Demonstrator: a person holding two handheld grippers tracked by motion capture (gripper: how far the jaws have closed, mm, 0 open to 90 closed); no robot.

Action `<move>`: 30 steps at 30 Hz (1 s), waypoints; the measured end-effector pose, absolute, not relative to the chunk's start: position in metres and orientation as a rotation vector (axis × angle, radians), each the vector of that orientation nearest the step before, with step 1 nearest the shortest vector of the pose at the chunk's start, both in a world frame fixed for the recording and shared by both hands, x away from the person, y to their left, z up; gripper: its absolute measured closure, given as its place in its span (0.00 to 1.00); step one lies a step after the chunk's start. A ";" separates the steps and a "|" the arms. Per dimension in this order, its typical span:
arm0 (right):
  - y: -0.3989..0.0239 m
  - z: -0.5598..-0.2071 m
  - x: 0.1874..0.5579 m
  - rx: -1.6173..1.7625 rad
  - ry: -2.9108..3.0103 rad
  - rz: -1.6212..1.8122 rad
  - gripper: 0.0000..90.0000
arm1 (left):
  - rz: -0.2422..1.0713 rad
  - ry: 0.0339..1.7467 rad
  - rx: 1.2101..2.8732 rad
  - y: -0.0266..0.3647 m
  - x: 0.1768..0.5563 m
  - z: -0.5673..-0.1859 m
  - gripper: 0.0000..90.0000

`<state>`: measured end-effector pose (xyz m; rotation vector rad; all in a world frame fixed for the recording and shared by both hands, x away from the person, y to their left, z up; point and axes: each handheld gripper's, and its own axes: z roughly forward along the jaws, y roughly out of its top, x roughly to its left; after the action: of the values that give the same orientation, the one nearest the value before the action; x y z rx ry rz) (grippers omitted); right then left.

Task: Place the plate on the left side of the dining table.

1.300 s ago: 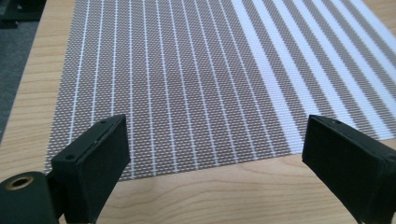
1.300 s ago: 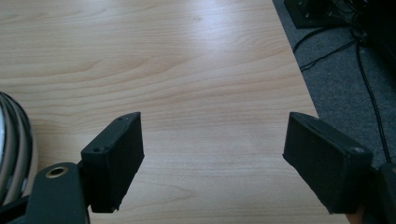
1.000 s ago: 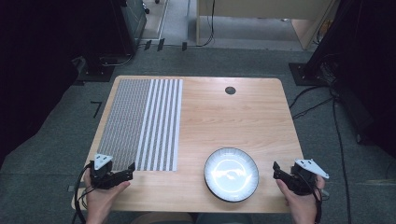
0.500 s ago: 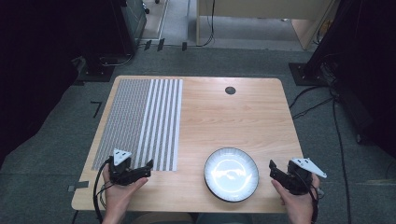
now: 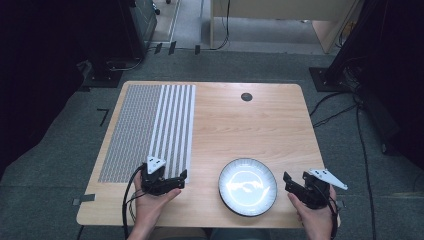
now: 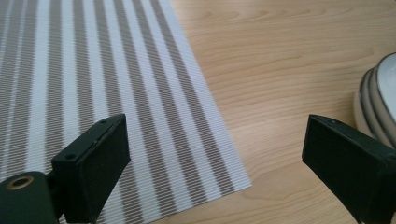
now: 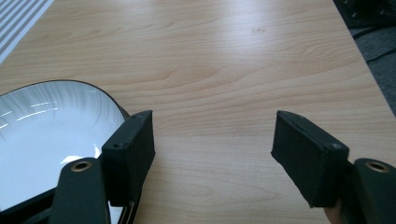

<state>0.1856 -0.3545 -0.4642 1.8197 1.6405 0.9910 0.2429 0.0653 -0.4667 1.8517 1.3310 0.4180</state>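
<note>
A white plate [image 5: 248, 186] with a dark rim lies near the wooden table's front edge, right of centre. A grey-and-white striped placemat [image 5: 150, 130] covers the table's left part. My left gripper [image 5: 181, 178] is open over the mat's near right corner, jaws pointing toward the plate. In the left gripper view its gripper [image 6: 219, 154] holds nothing, with the mat [image 6: 93, 79] below and the plate [image 6: 380, 98] at the right edge. My right gripper [image 5: 289, 181] is open just right of the plate. In the right gripper view its gripper [image 7: 217, 149] is empty, its left jaw beside the plate [image 7: 46, 126] rim.
A small black round grommet [image 5: 246, 96] sits in the table [image 5: 250, 130] top at the back. Bare wood lies between mat and plate and behind the plate. Cables [image 5: 350, 115] run over the grey carpet to the right of the table.
My left gripper has moved right from the table's left front edge to the mat's near right corner. My right gripper has edged left toward the plate.
</note>
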 end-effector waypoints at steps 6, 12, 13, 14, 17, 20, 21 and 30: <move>-0.349 -0.465 0.186 1.794 1.705 1.039 0.44 | 0.385 1.286 1.861 0.043 0.239 -0.465 0.08; -0.343 -0.467 0.186 1.751 1.754 1.049 0.51 | 0.353 1.244 1.878 0.021 0.236 -0.464 0.09; -0.343 -0.468 0.186 1.745 1.759 1.052 0.52 | 0.344 1.236 1.880 0.015 0.235 -0.464 0.09; -0.342 -0.468 0.186 1.745 1.759 1.051 0.52 | 0.344 1.236 1.880 0.015 0.235 -0.464 0.09; -0.341 -0.470 0.186 1.739 1.770 1.055 0.53 | 0.327 1.219 1.892 0.006 0.234 -0.465 0.09; -0.340 -0.475 0.185 1.734 1.762 1.096 0.59 | 0.336 1.200 1.906 -0.004 0.231 -0.467 0.15; -0.340 -0.476 0.185 1.757 1.775 1.105 0.62 | 0.327 1.188 1.919 -0.007 0.230 -0.468 0.16; -0.342 -0.474 0.185 1.889 1.756 1.164 0.84 | 0.222 1.140 1.947 -0.029 0.223 -0.476 0.48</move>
<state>0.1851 -0.3418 -0.4743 1.8885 1.7565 1.1643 0.2231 -0.0294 -0.4762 1.9467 1.1401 0.2223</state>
